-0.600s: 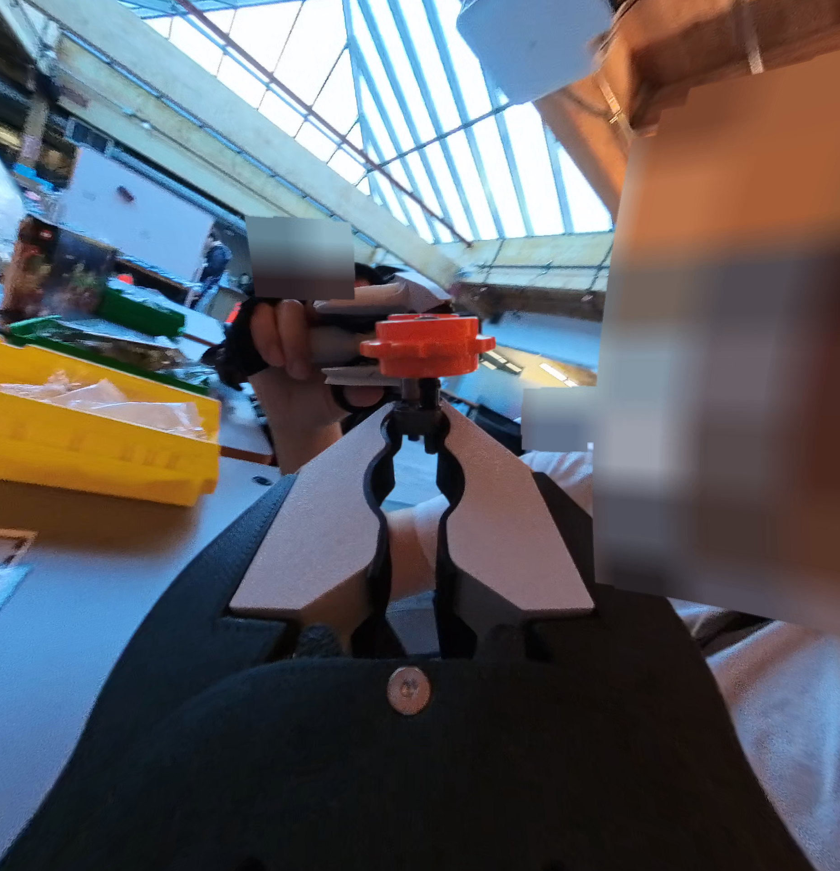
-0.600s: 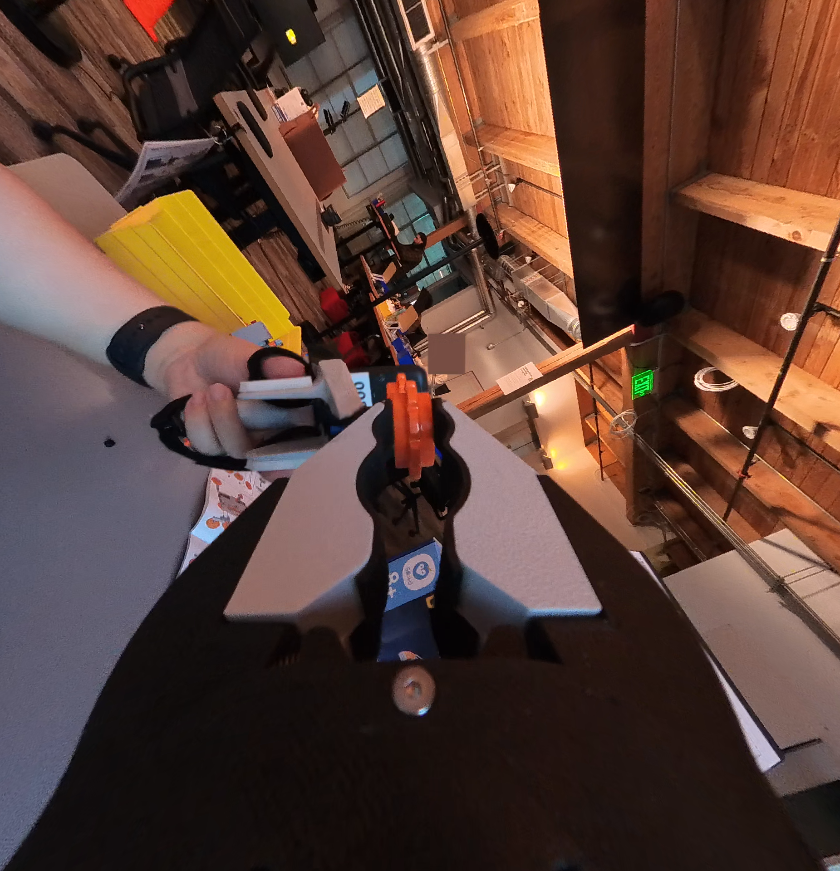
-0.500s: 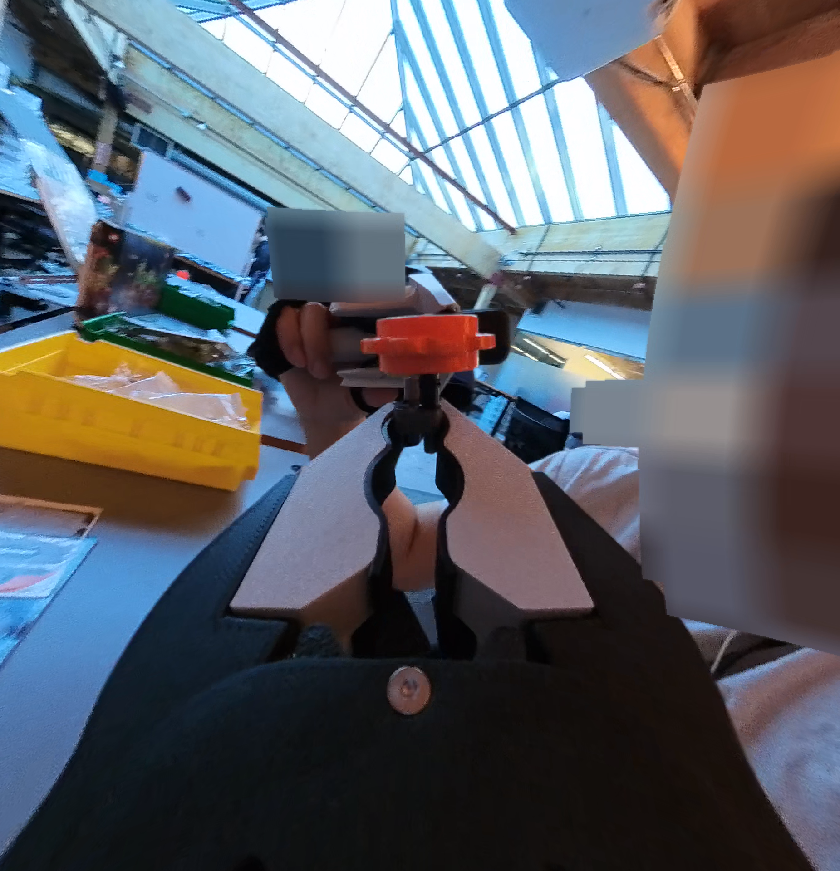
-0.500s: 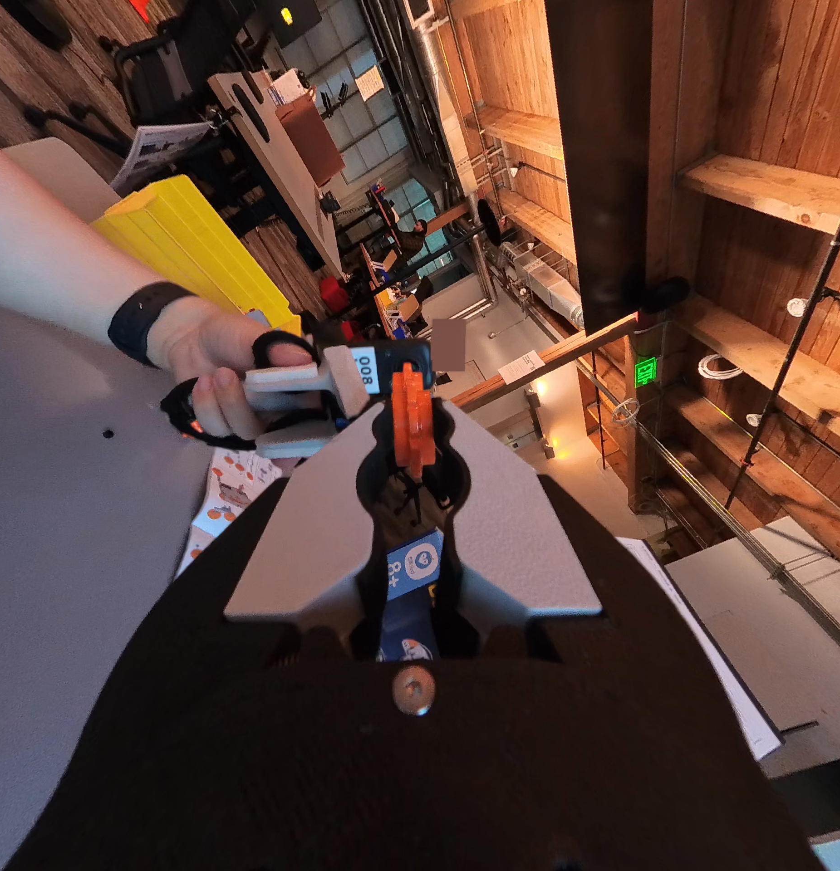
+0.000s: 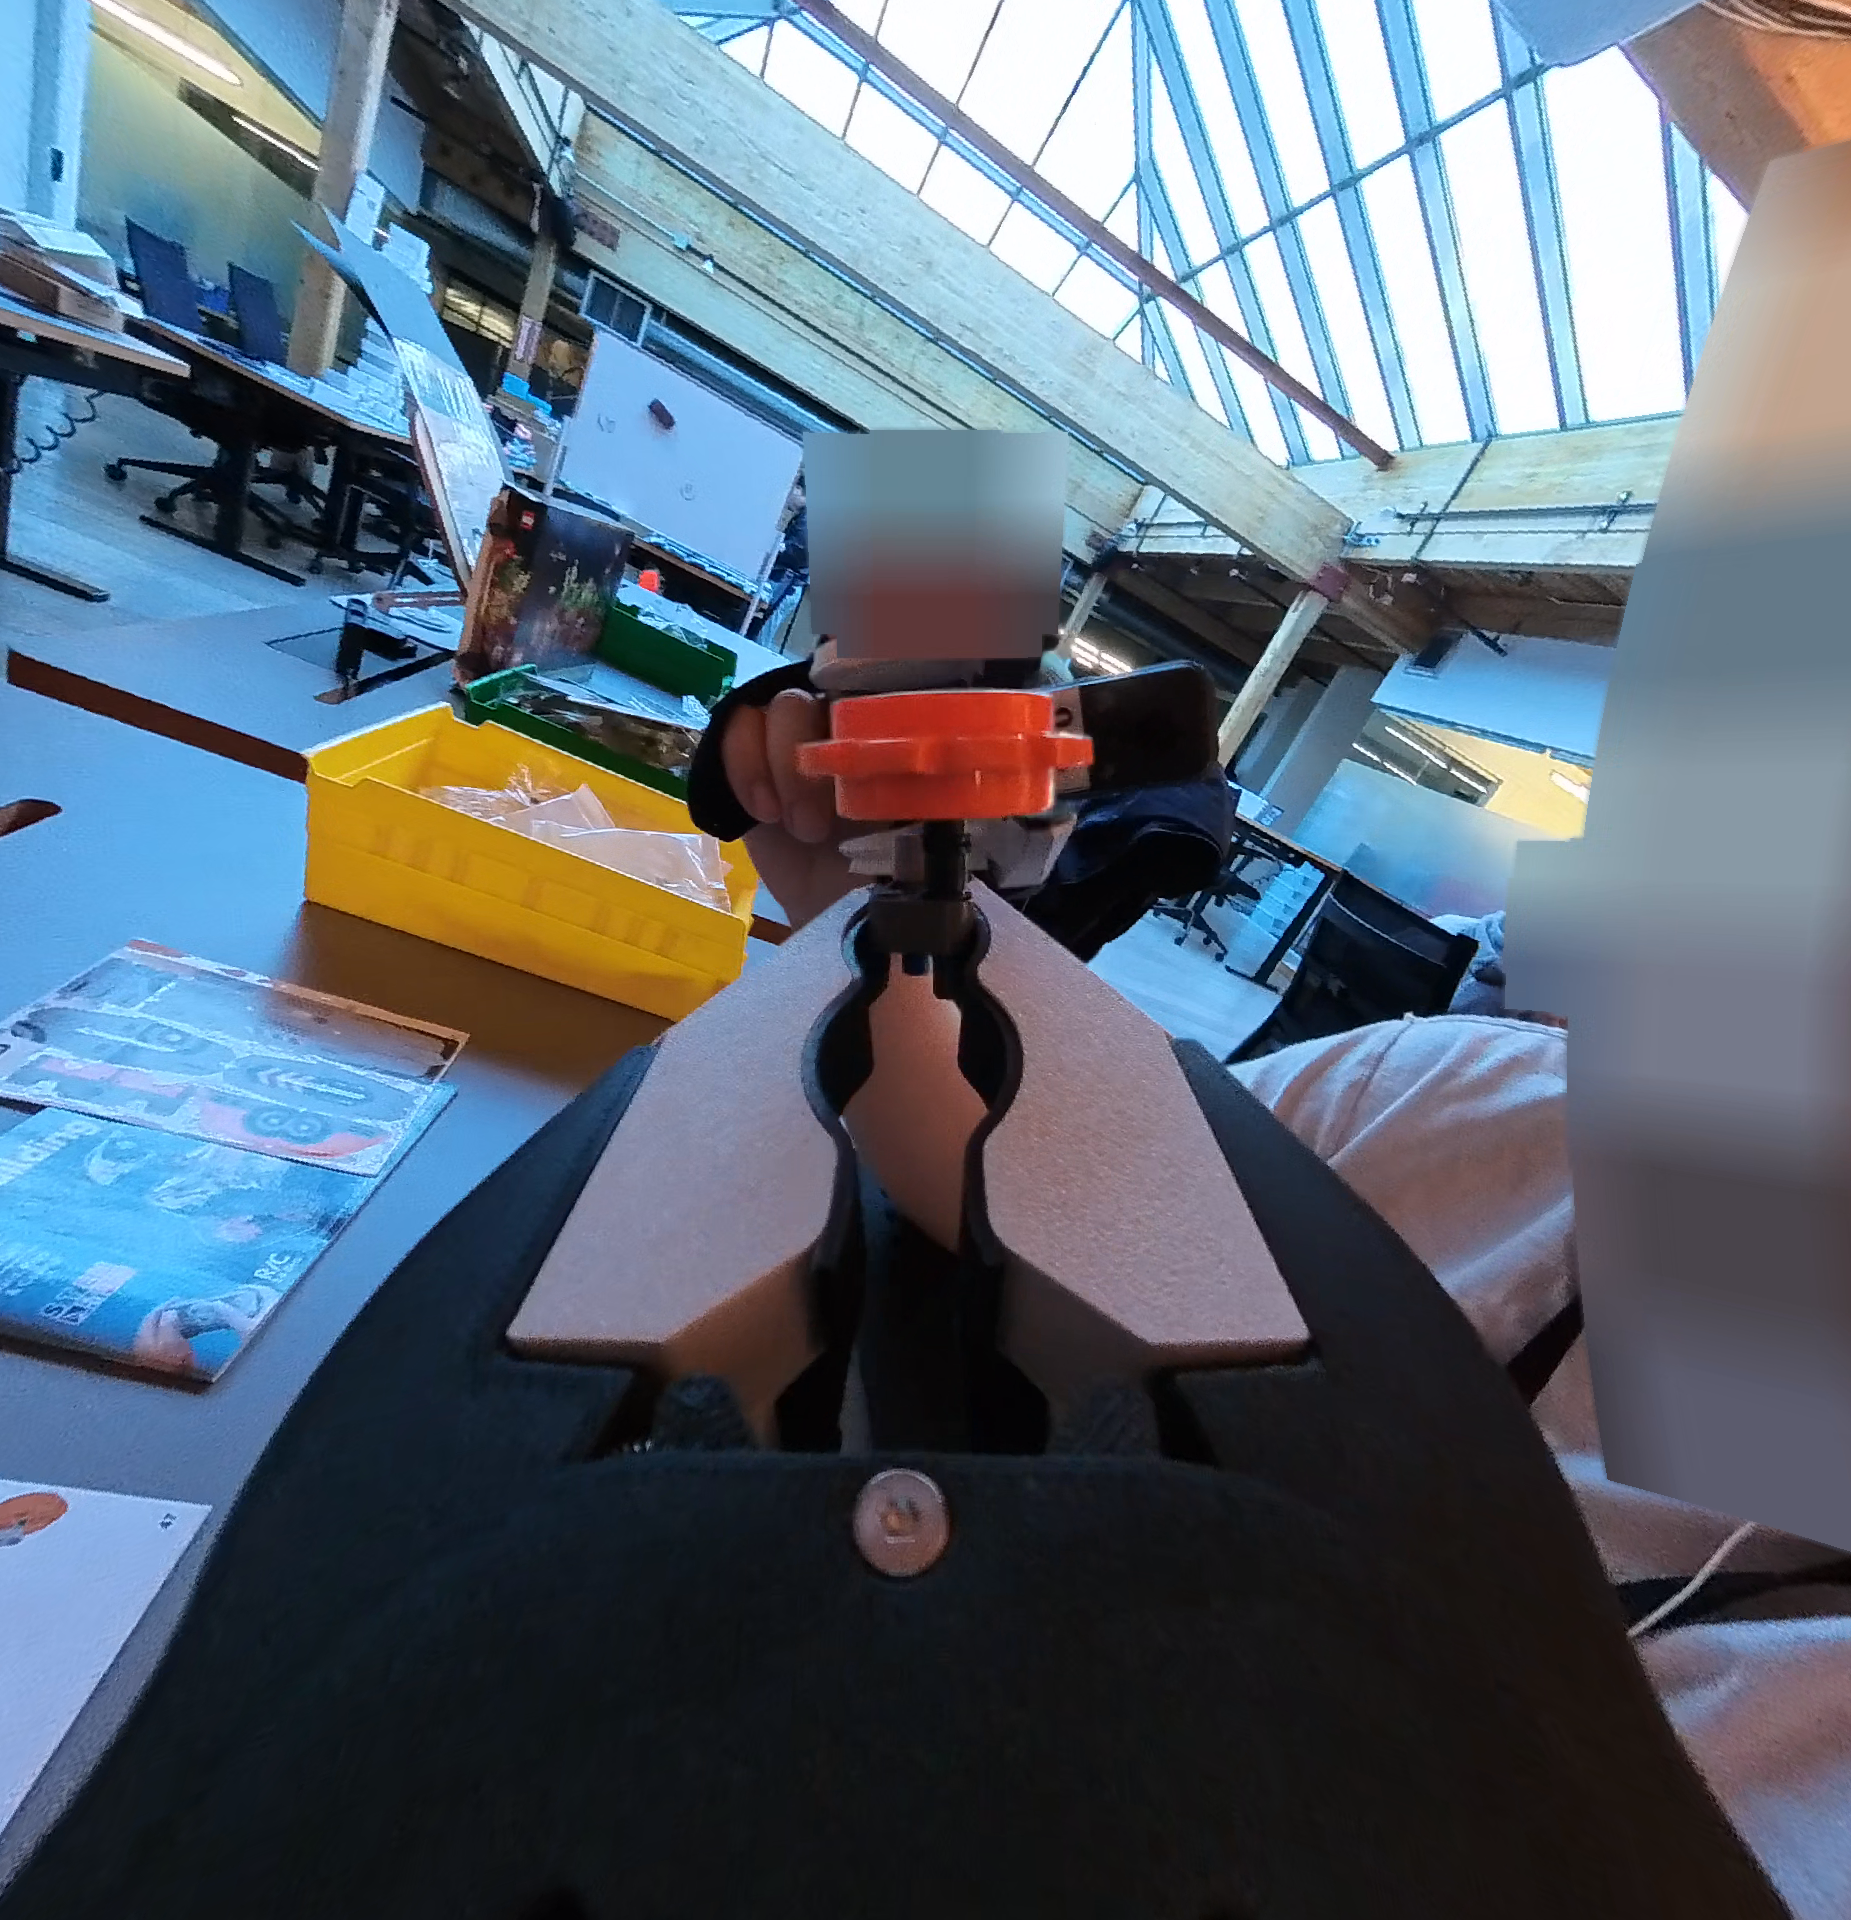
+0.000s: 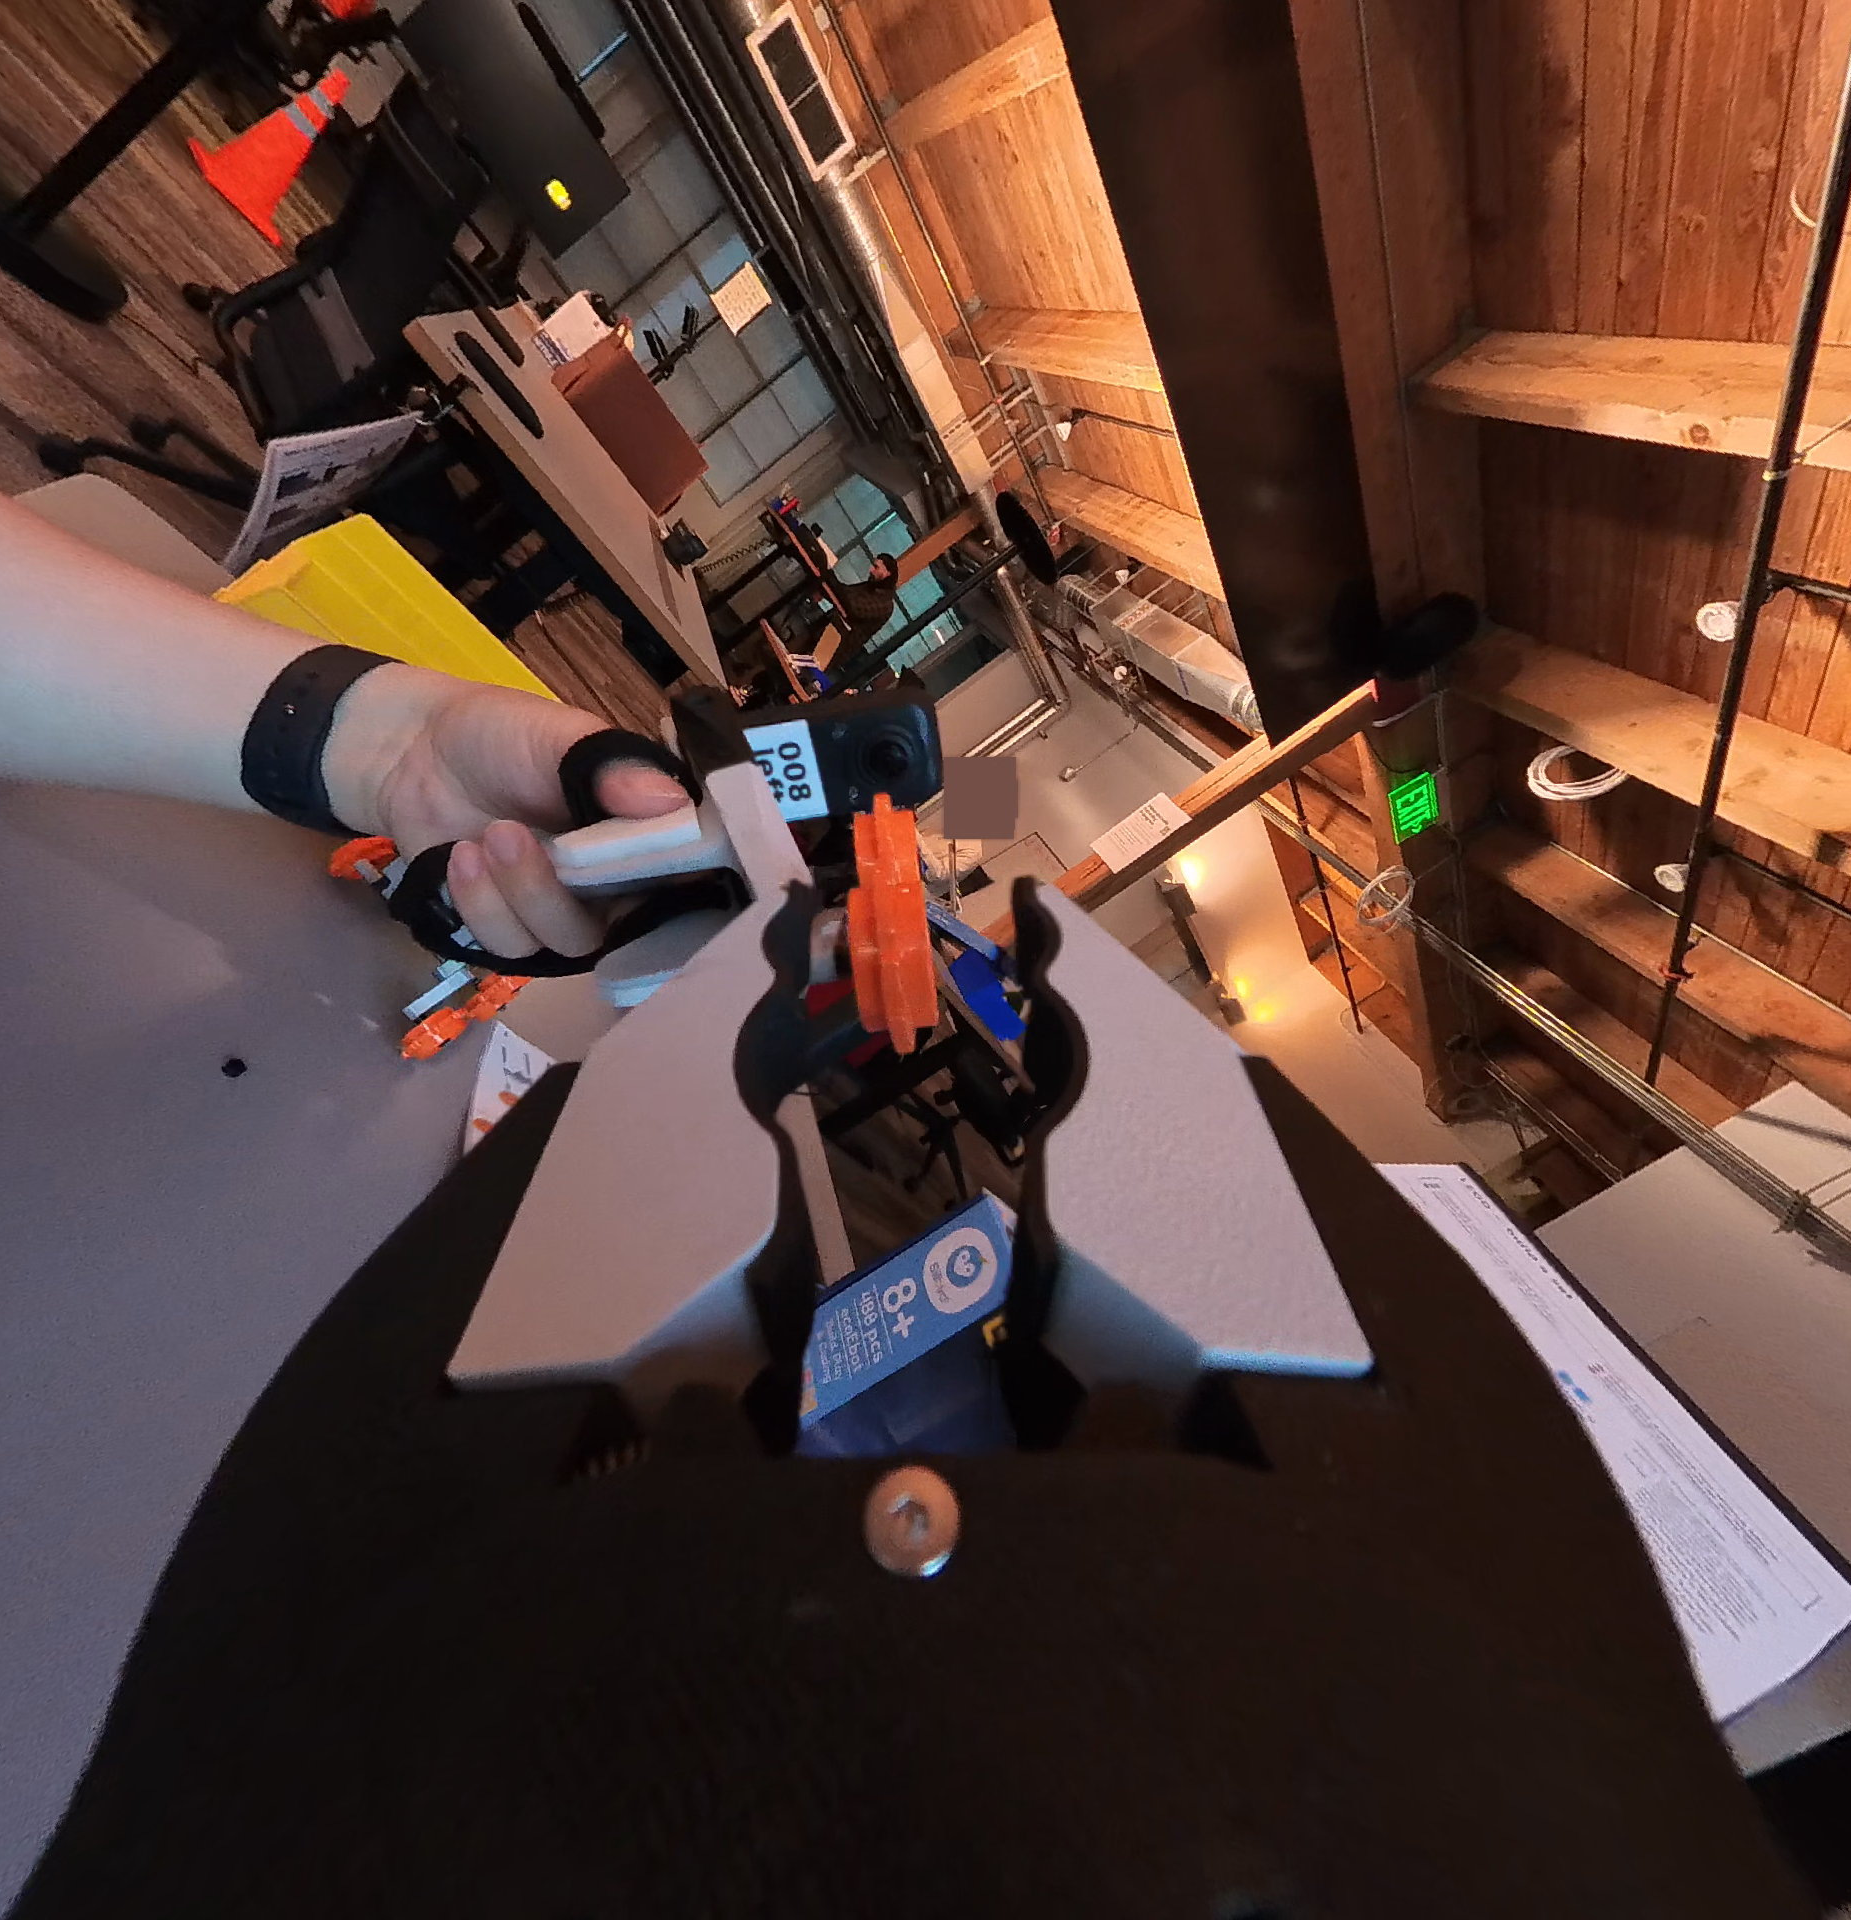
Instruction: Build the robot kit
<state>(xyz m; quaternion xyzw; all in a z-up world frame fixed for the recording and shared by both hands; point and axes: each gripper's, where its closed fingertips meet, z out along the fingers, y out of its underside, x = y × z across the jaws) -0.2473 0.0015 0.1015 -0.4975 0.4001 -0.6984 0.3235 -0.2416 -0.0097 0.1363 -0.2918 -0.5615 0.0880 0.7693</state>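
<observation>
An orange toothed wheel (image 5: 942,753) sits on a short black axle piece (image 5: 926,914). My left gripper (image 5: 916,935) is shut on that black piece and holds it in the air, wheel on top. In the right wrist view the wheel (image 6: 890,925) shows edge-on between the tips of my right gripper (image 6: 905,904). The right jaws stand apart on both sides of it. Whether a pad still touches it I cannot tell. The hand on the left gripper (image 6: 505,800) is at the left; the hand on the right gripper (image 5: 775,769) shows behind the wheel.
A yellow bin (image 5: 505,894) with clear bags and green bins (image 5: 651,644) stand on the grey table (image 5: 173,852). Booklets (image 5: 173,1143) lie at the left. Loose orange parts (image 6: 453,1008), a blue box (image 6: 900,1330) and a printed sheet (image 6: 1627,1403) lie below. The tips of both grippers are at nearly the same place.
My right gripper was shut on the orange wheel and has now opened around it. The left gripper keeps its hold and its view has swung to show more of the table.
</observation>
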